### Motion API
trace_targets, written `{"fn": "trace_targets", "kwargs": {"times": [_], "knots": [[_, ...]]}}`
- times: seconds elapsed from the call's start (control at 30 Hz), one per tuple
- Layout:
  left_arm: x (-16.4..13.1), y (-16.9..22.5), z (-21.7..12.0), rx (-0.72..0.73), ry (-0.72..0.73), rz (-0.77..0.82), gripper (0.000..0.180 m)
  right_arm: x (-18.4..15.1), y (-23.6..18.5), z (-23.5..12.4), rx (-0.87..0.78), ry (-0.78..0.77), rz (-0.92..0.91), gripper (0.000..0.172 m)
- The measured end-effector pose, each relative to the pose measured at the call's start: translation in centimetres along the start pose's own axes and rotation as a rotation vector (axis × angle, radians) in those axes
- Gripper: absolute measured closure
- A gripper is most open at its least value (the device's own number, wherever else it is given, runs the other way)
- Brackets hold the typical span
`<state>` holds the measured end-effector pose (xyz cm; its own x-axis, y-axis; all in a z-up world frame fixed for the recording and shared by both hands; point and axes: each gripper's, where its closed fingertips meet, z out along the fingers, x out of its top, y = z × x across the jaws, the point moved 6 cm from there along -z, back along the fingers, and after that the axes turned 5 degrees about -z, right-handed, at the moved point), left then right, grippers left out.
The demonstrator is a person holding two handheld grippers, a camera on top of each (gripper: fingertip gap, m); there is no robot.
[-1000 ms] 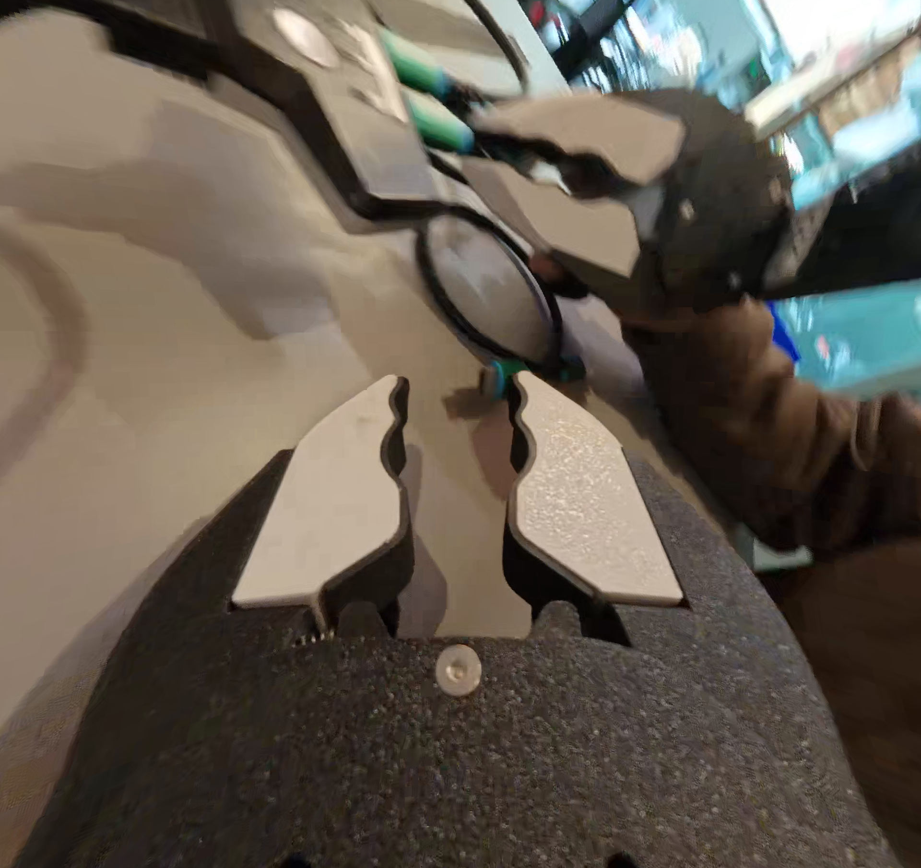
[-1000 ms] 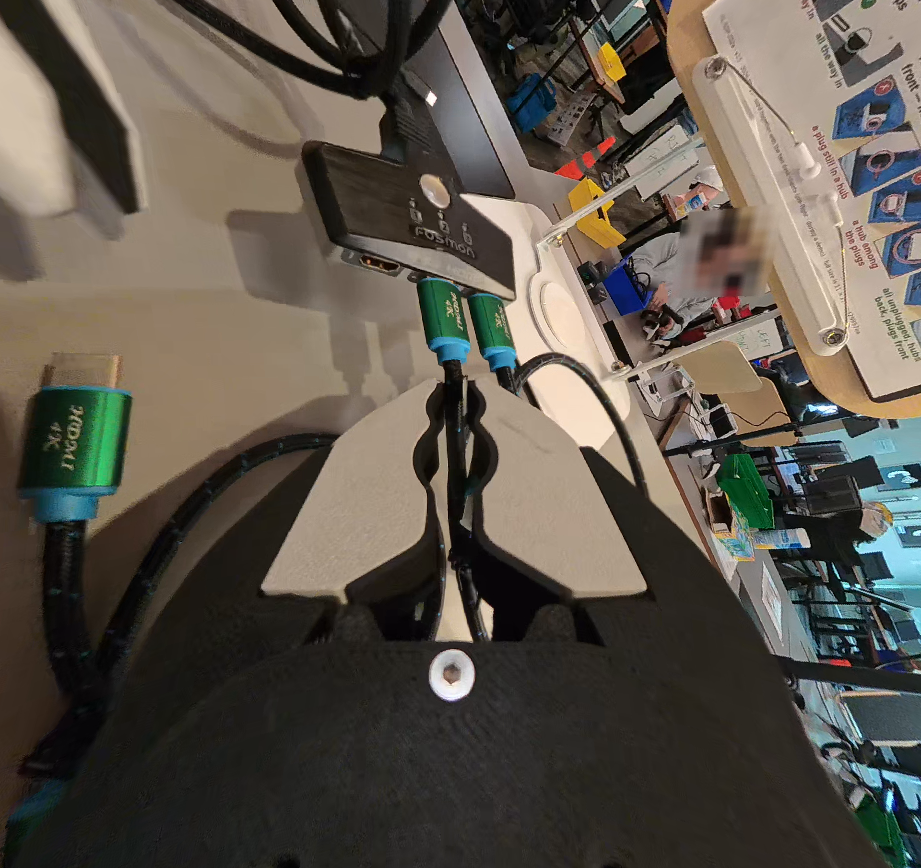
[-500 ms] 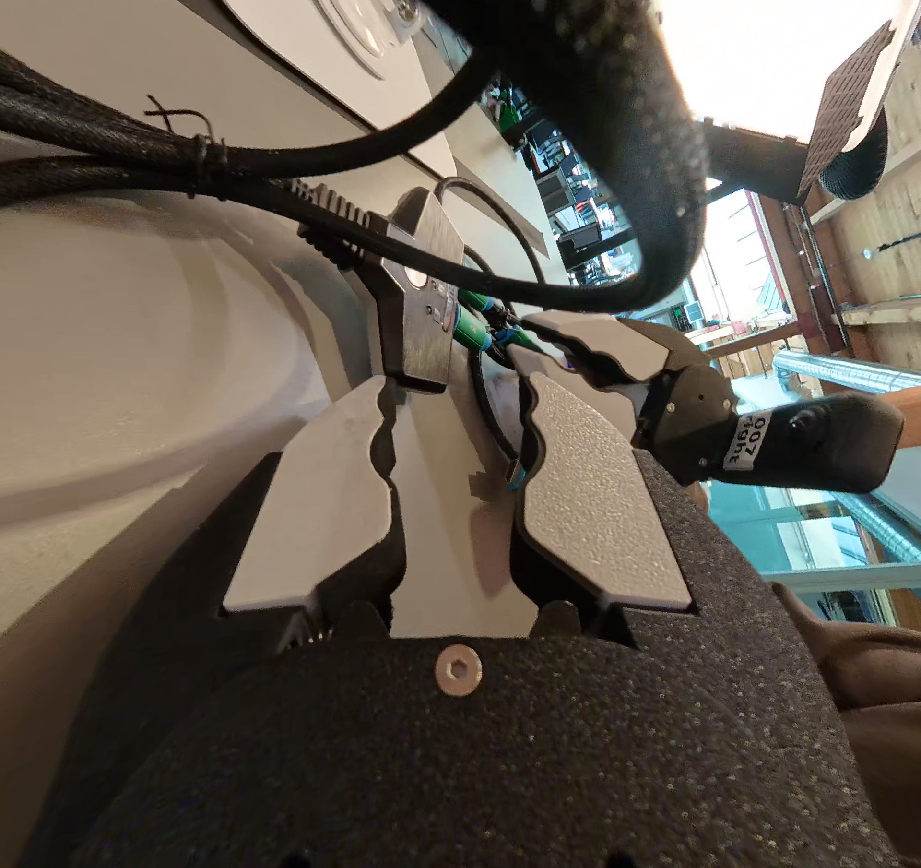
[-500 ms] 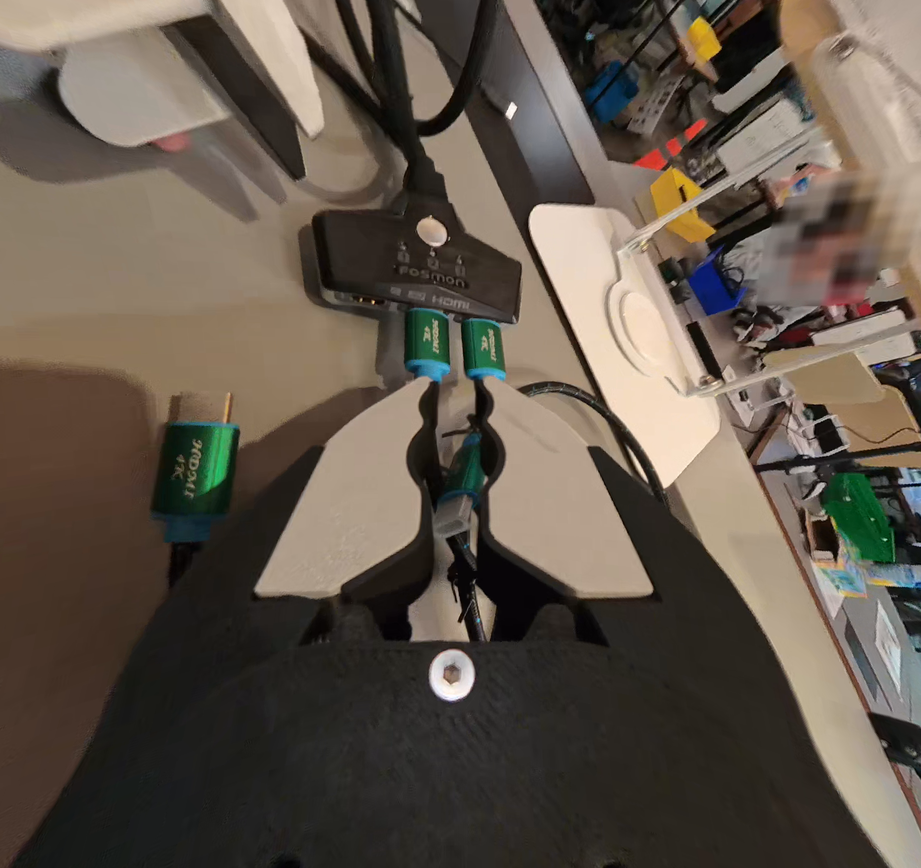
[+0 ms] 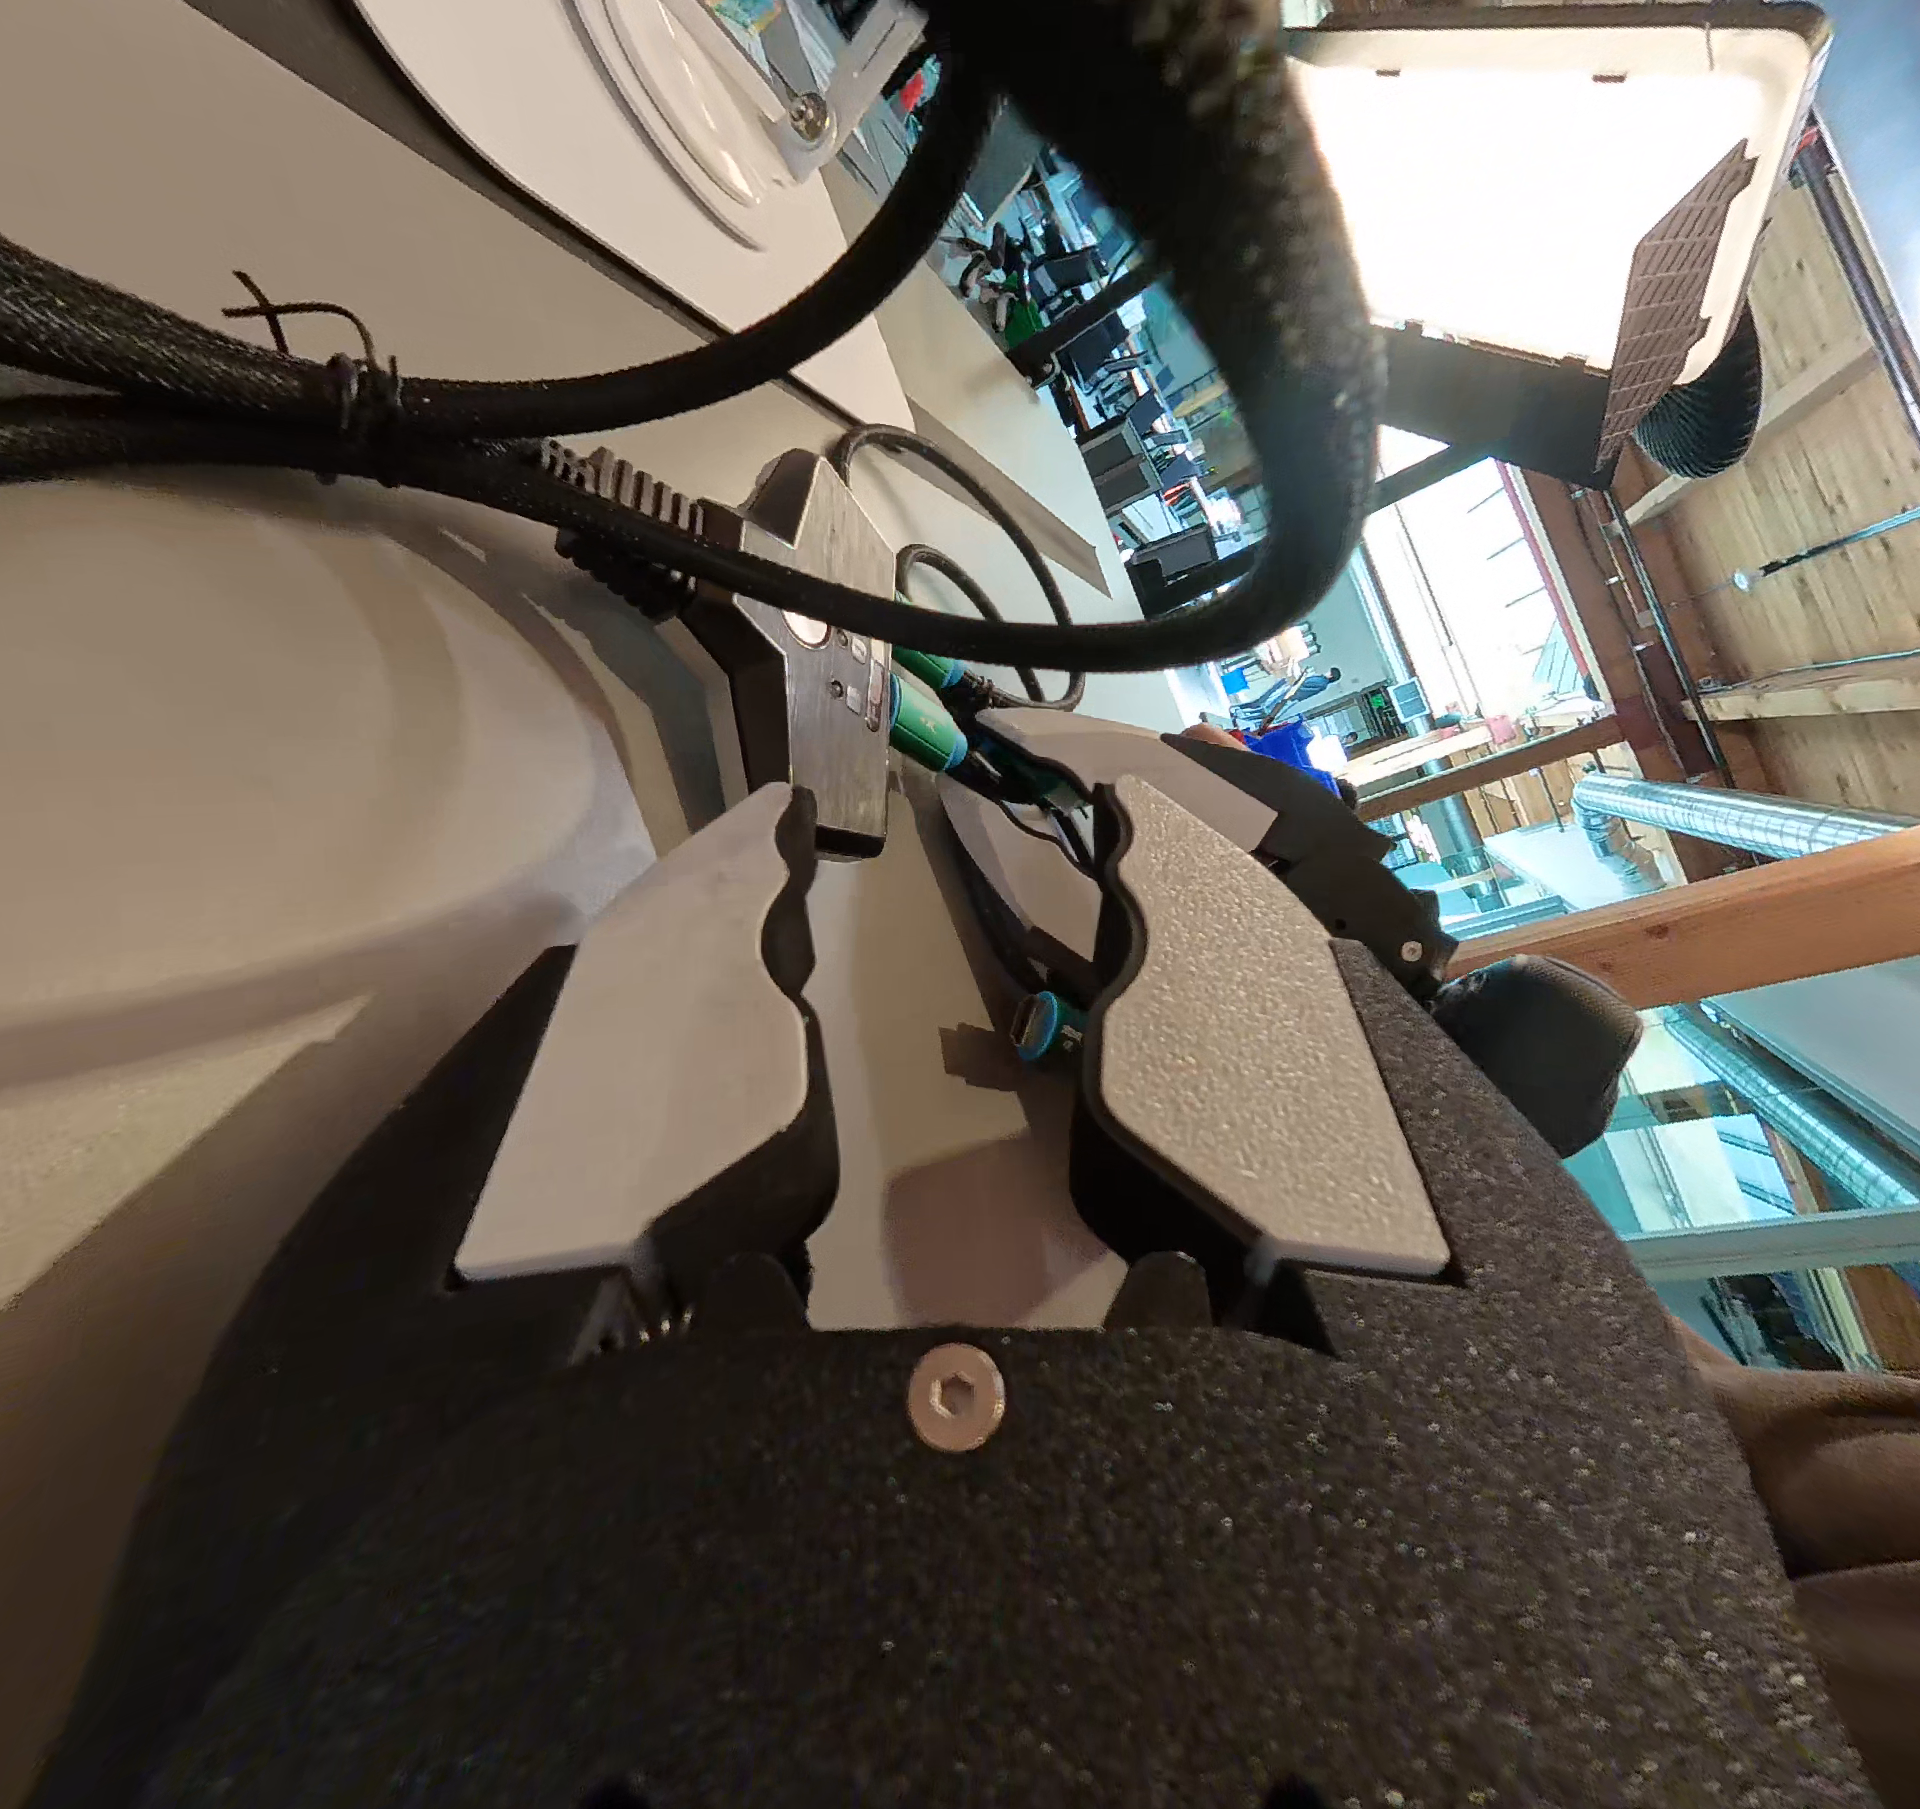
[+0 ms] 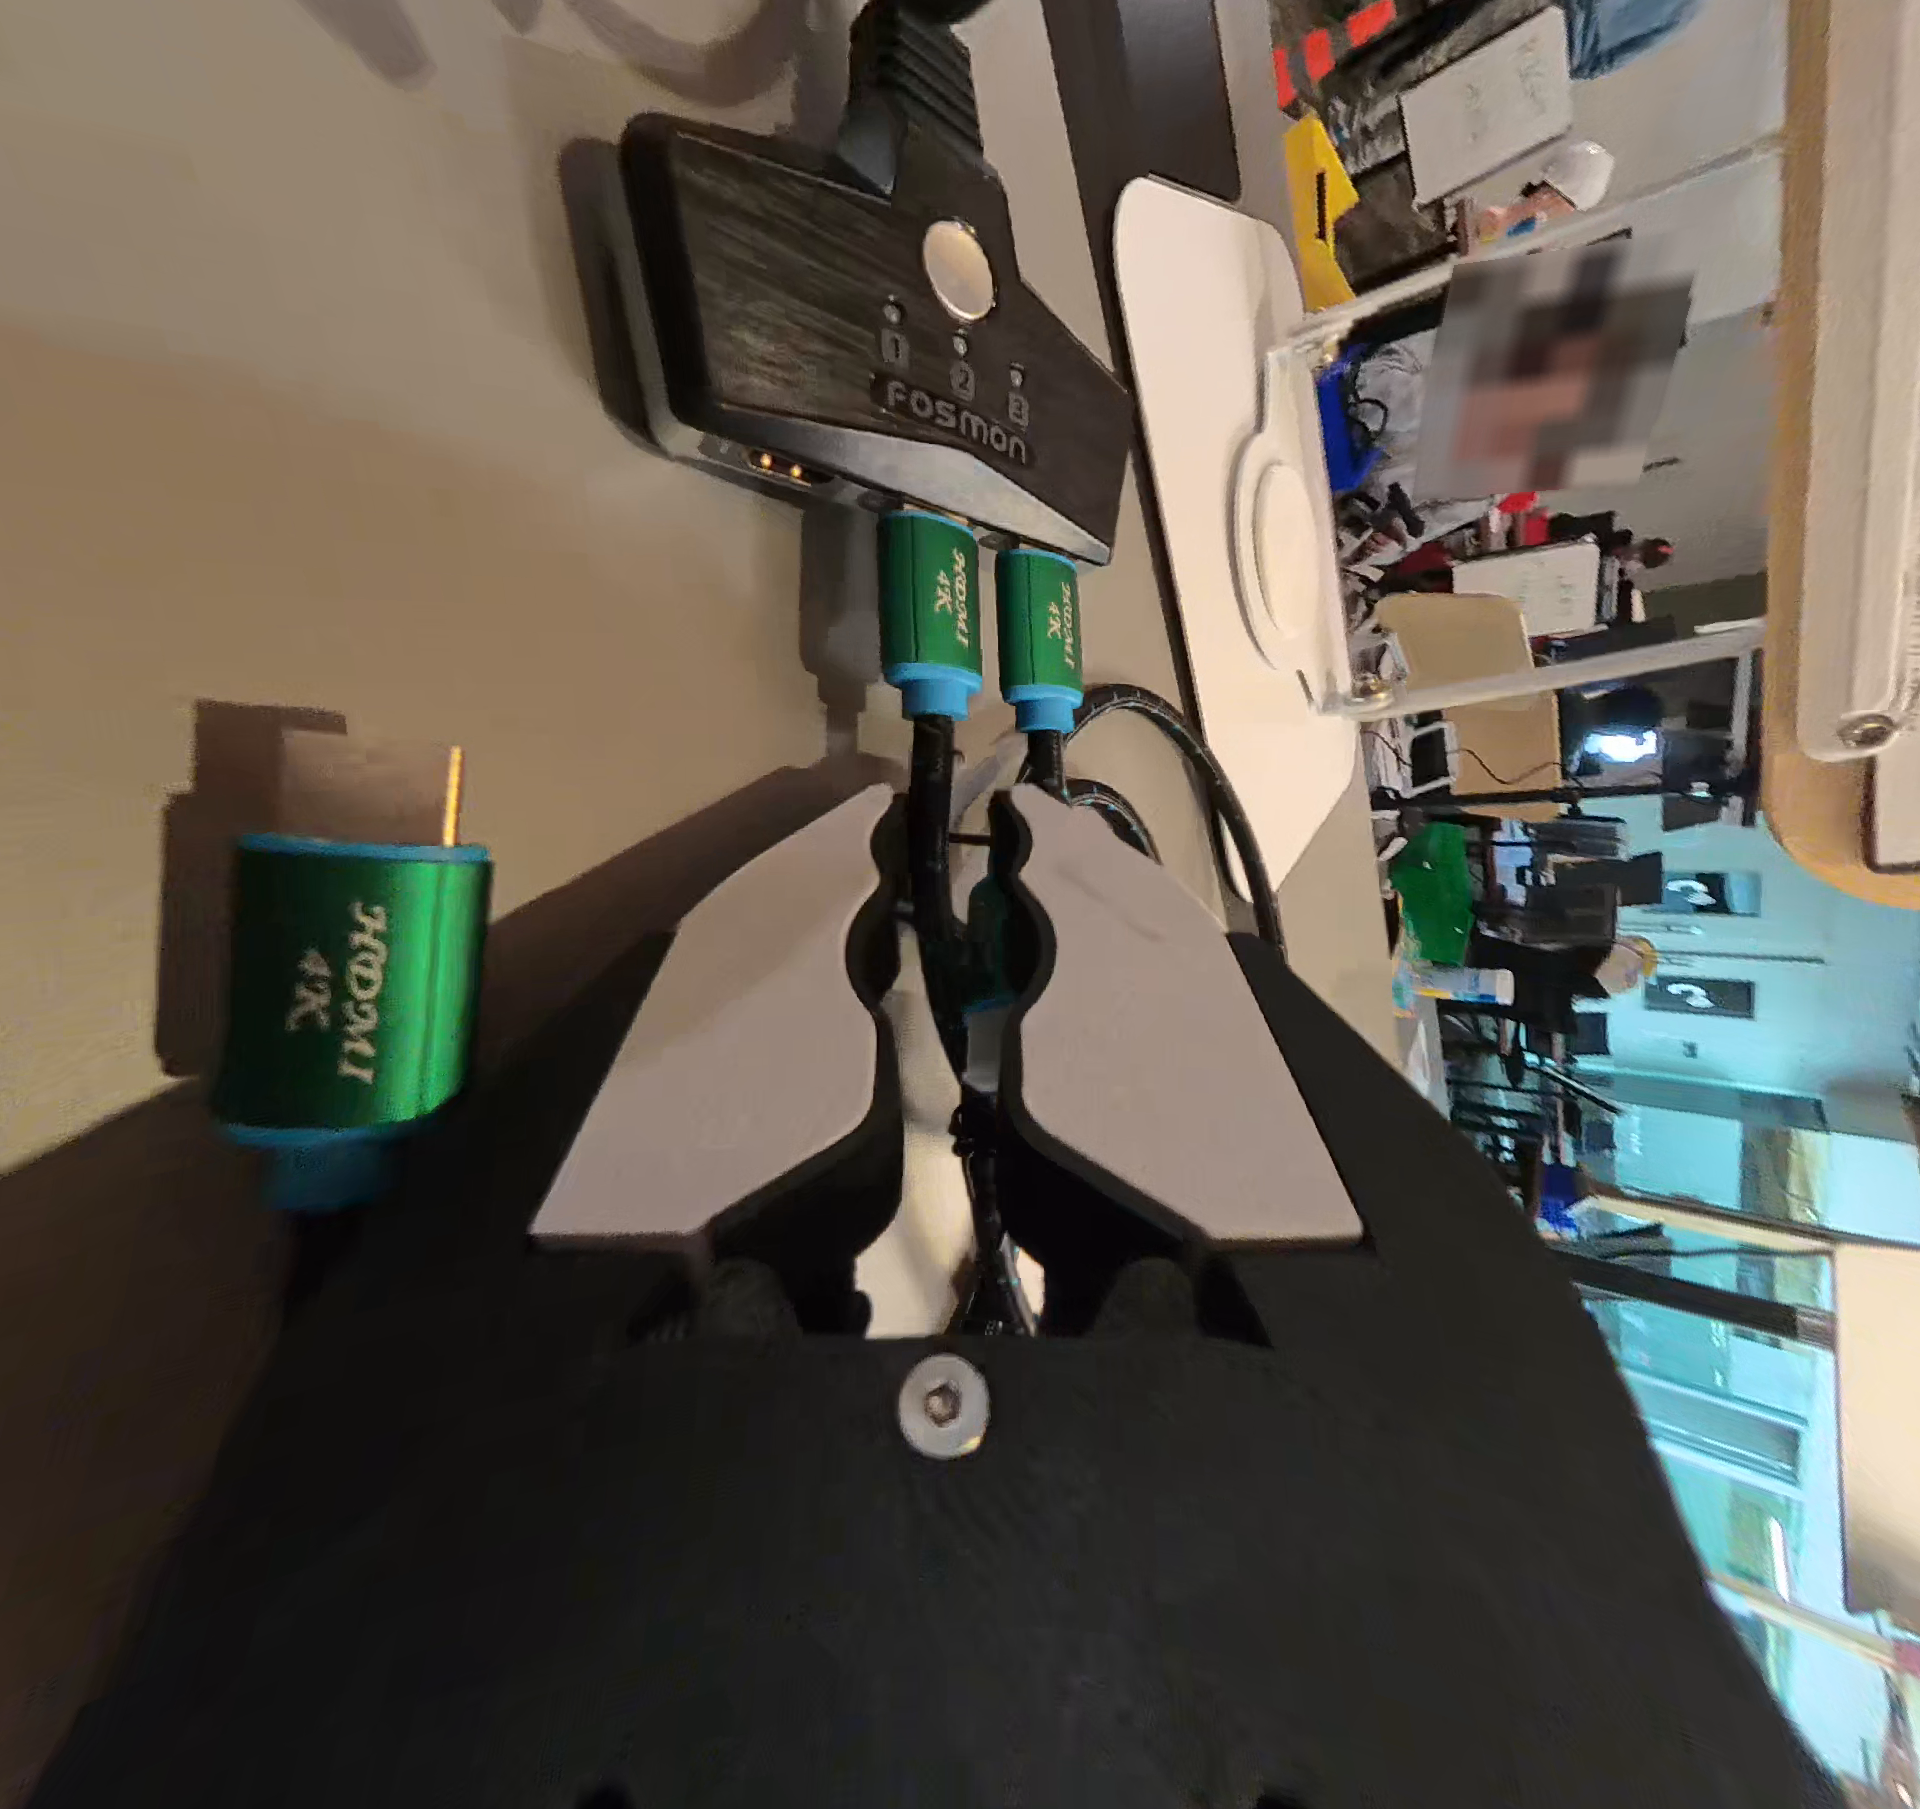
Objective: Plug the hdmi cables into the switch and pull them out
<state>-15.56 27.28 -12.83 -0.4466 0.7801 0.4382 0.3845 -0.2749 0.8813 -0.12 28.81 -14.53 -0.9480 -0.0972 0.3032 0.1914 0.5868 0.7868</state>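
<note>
The left tongs (image 5: 945,824) stand wide apart over the pale surface (image 5: 312,720), gripping nothing. The tip of the left finger (image 5: 707,928) is just beside the near corner of a black switch box (image 5: 831,720), though contact cannot be judged. Two green plugs (image 5: 925,731) sit in the box's far side. Braided black cables (image 5: 208,398) run from the left to the box, and one thick cable (image 5: 1195,201) arcs close overhead. Beyond the right finger (image 5: 1247,1011), the other tongs (image 5: 1049,793) are closed on a dark cable with a green plug. A loose blue-collared plug (image 5: 1039,1021) lies beside the right finger.
</note>
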Motion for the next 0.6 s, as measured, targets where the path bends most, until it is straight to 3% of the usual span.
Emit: {"fn": "trace_targets", "kwargs": {"times": [0.27,0.6], "knots": [[0.3,-0.3,0.3,-0.019,0.003,-0.05,0.127,1.1,1.5,-1.6,-0.154,0.118,-0.033,0.165],[1.3,-0.1,0.2,-0.241,0.076,-0.237,0.125,3.0,1.2,-3.8,-0.226,0.354,-0.117,0.166]]}}
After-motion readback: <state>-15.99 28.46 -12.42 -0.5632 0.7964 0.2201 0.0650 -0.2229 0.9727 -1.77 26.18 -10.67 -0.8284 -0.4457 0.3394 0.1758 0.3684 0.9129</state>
